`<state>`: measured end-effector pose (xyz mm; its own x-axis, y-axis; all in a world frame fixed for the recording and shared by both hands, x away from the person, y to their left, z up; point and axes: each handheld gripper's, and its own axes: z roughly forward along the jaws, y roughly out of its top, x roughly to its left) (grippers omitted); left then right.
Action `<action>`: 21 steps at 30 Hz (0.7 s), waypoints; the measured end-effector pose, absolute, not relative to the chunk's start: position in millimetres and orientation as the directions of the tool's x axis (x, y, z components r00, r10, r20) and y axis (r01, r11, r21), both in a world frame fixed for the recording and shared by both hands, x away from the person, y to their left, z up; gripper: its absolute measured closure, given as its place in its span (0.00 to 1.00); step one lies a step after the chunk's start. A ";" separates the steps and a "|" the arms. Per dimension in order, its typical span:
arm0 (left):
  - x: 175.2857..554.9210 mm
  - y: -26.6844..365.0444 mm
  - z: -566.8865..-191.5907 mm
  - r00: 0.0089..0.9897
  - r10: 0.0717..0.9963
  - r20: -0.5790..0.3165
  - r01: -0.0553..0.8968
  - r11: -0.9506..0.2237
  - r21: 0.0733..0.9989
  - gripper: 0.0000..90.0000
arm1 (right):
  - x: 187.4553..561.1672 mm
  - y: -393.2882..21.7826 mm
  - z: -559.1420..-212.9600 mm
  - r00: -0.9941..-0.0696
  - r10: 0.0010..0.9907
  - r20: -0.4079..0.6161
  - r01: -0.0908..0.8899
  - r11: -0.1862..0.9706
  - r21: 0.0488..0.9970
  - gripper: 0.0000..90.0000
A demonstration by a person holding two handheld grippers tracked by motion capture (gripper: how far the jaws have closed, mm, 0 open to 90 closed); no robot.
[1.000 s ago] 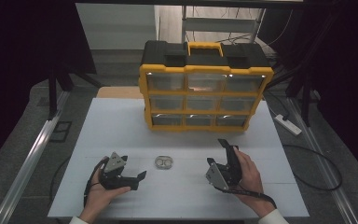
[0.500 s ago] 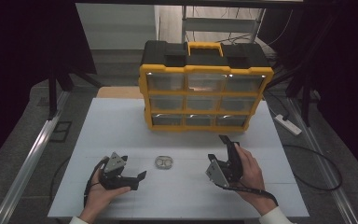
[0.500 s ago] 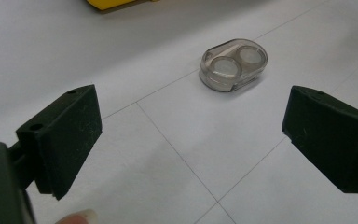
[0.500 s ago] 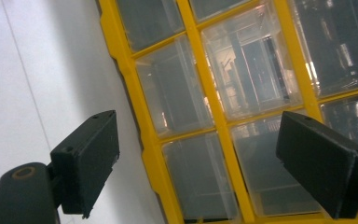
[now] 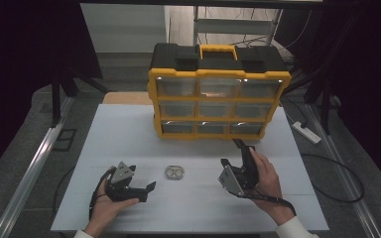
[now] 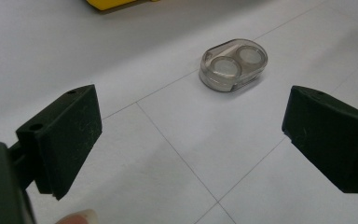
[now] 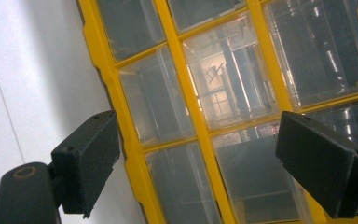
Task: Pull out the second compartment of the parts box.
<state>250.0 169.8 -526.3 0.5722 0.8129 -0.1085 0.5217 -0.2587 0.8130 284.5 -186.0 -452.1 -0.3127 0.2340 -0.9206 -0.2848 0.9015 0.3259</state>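
Clear plastic case point(image 6: 233, 64) on table ahead of left gripper point(image 6: 191, 140), untouched; jaws wide apart, empty.

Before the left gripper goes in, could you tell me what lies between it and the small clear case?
Nothing: the left gripper view shows bare white table between the open left gripper and the clear case.

Small case point(image 6: 233, 64): clear glossy plastic. Left gripper point(image 6: 191, 140) fingers point(image 6: 60, 140): matt black, finely scuffed. Organizer point(image 5: 218, 91): yellow plastic frame, glossy transparent drawers. Worktop point(image 5: 129, 134): smooth matt white, thin seam lines.
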 end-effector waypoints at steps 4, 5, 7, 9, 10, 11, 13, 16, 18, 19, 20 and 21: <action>249.9 170.1 -525.7 0.568 0.816 -0.107 0.517 -0.253 0.818 0.06 | 285.7 -185.0 -449.7 -0.310 0.233 -0.922 -0.286 0.902 0.325 0.15; 249.9 170.2 -525.6 0.567 0.817 -0.107 0.516 -0.252 0.819 0.06 | 286.3 -184.2 -448.1 -0.305 0.233 -0.923 -0.286 0.903 0.322 0.15; 250.0 170.4 -525.9 0.568 0.816 -0.106 0.517 -0.254 0.817 0.06 | 286.9 -183.9 -447.4 -0.304 0.231 -0.924 -0.288 0.902 0.320 0.15; 250.0 170.2 -526.0 0.570 0.815 -0.107 0.518 -0.255 0.817 0.06 | 288.2 -183.4 -445.9 -0.303 0.231 -0.925 -0.288 0.902 0.320 0.15; 250.1 170.0 -526.1 0.571 0.814 -0.107 0.518 -0.256 0.816 0.06 | 288.3 -183.2 -445.1 -0.302 0.231 -0.925 -0.287 0.903 0.319 0.15; 250.1 169.8 -526.1 0.572 0.813 -0.107 0.518 -0.257 0.816 0.06 | 289.4 -182.6 -443.6 -0.303 0.235 -0.924 -0.287 0.902 0.324 0.15; 250.1 169.6 -526.1 0.573 0.812 -0.106 0.517 -0.258 0.816 0.06 | 290.2 -181.3 -441.1 -0.304 0.236 -0.923 -0.286 0.901 0.325 0.15; 249.9 170.0 -526.0 0.573 0.813 -0.106 0.517 -0.257 0.816 0.06 | 291.1 -179.9 -438.3 -0.302 0.236 -0.924 -0.292 0.899 0.325 0.15; 250.0 170.3 -526.0 0.572 0.813 -0.107 0.517 -0.256 0.816 0.06 | 292.3 -179.5 -434.9 -0.296 0.231 -0.927 -0.289 0.903 0.318 0.15; 250.0 170.3 -526.0 0.572 0.813 -0.107 0.517 -0.256 0.816 0.06 | 292.3 -179.5 -434.9 -0.296 0.231 -0.927 -0.289 0.903 0.318 0.15; 250.0 170.2 -526.1 0.572 0.813 -0.106 0.517 -0.257 0.816 0.06 | 293.1 -179.6 -434.3 -0.294 0.229 -0.928 -0.294 0.902 0.316 0.15; 250.0 170.1 -526.1 0.572 0.813 -0.106 0.517 -0.258 0.816 0.06 | 293.7 -179.7 -433.0 -0.290 0.227 -0.930 -0.294 0.903 0.312 0.15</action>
